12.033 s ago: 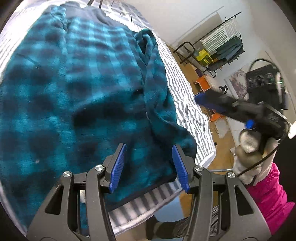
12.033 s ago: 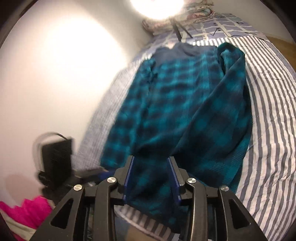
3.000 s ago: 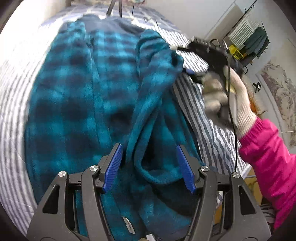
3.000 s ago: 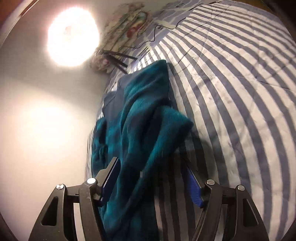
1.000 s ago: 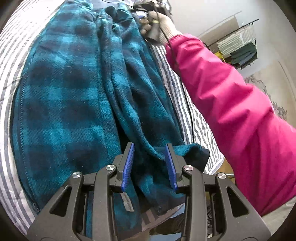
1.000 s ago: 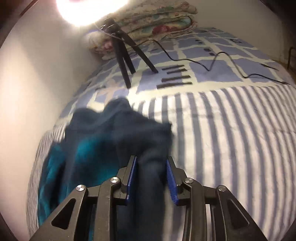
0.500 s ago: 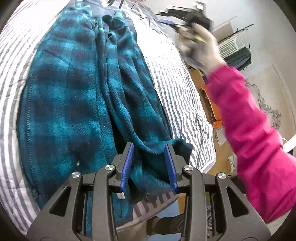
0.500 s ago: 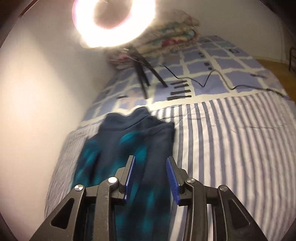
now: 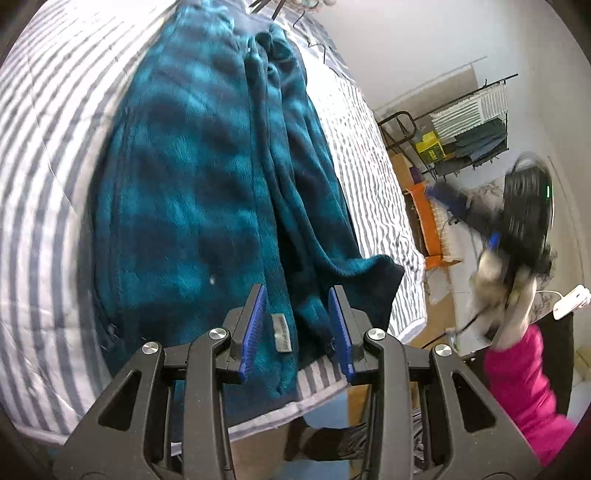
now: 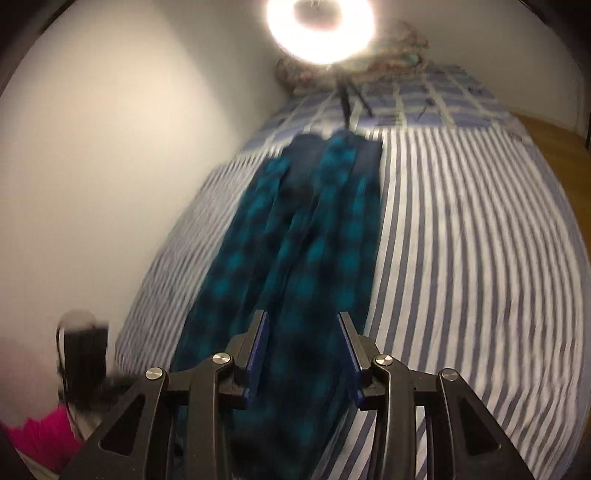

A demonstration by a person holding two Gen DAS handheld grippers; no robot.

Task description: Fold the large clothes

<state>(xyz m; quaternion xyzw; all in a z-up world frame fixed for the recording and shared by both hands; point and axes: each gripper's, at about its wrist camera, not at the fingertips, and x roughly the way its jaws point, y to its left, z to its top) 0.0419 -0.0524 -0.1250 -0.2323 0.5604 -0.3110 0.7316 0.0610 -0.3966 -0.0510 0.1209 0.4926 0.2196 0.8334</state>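
Note:
A teal and black plaid fleece garment (image 9: 192,177) lies lengthwise on the striped bed (image 9: 48,184), its right side folded in over the middle. My left gripper (image 9: 295,317) hovers over the hem by the bed's near edge. It is open, and a grey label shows between its blue pads with nothing clamped. In the right wrist view the garment (image 10: 306,236) is a long narrow strip. My right gripper (image 10: 303,343) is open above its near end, clear of the cloth. From the left wrist view, the right gripper (image 9: 454,199) is a blur off the bed, in a gloved hand.
A ring light (image 10: 319,22) on a tripod (image 10: 347,99) stands at the bed's head by folded quilts (image 10: 391,55). A white wall runs along the left. A drying rack (image 9: 469,122) and an orange item (image 9: 424,221) stand on the wooden floor. A pink sleeve (image 9: 524,387) is at the right.
My right gripper let go of the dark collar and swept back and up from the bed's head to the near end. My left gripper shifted a little along the hem.

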